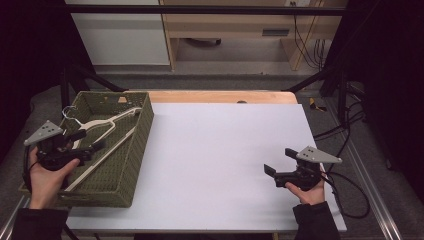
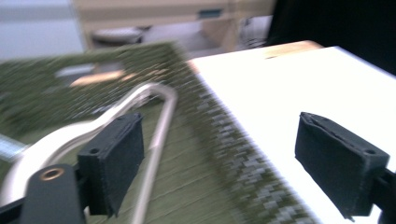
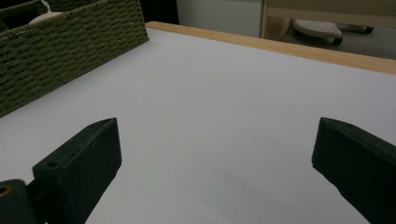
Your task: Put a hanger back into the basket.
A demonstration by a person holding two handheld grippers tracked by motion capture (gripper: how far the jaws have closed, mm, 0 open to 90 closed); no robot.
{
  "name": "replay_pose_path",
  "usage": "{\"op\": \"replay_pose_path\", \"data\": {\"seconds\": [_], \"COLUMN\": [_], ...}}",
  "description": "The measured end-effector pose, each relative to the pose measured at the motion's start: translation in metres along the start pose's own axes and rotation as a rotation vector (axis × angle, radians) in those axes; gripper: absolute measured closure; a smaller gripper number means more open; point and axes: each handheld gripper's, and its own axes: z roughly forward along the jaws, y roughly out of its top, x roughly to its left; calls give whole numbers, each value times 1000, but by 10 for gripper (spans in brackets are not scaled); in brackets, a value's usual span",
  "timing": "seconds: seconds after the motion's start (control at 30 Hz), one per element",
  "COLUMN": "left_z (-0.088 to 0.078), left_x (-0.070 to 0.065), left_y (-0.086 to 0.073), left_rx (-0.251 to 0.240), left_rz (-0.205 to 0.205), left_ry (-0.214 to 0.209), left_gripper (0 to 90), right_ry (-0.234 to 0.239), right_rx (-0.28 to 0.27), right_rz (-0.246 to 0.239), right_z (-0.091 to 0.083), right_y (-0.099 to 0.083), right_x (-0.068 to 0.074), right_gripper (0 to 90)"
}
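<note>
High view: hanger (image 1: 100,131) lies inside the green basket (image 1: 142,131), so I'd call the drop done. My left claw (image 1: 85,141) sits over the basket, jaws spread, nothing pinched. Right claw (image 1: 276,161) is spread and empty, low over the white board (image 1: 220,160), well apart from the basket.

Left gripper view: blurry; hanger rail below and behind the left pad, basket wall between pads, board under the right pad.

Right gripper view: jaws wide, bare board ahead, basket far left, wood edge (image 3: 280,46) beyond. Plenty of room.

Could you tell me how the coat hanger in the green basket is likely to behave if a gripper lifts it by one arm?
The hanger looks like rigid pale wood, so it should probably stay stiff. Gripped off-centre, it would likely swing and tilt. Its metal hook might catch on the woven basket wall.
</note>
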Motion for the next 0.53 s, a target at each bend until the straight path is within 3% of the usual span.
{"op": "replay_pose_path", "data": {"seconds": [0.1,0.23,0.33,0.43,0.53], "left_z": [4,12,20,28,34], "left_x": [-22,-44,-60,-70,-76], "left_y": [3,1,-4,-9,-17], "left_rx": [-31,-56,-45,-43,-27], "left_rz": [26,31,60,62,81], "left_ry": [-35,-100,-122,-158,-157], "left_gripper": [70,55,54,56,58], "right_ry": [0,4,10,18,24], "right_rx": [-19,-37,-45,-55,-60], "right_rz": [10,8,3,6,6], "right_z": [-2,-5,-8,-9,-10], "right_y": [1,2,3,3,3], "right_x": [1,1,1,1,1], "right_gripper": [18,12,9,8,8]}}
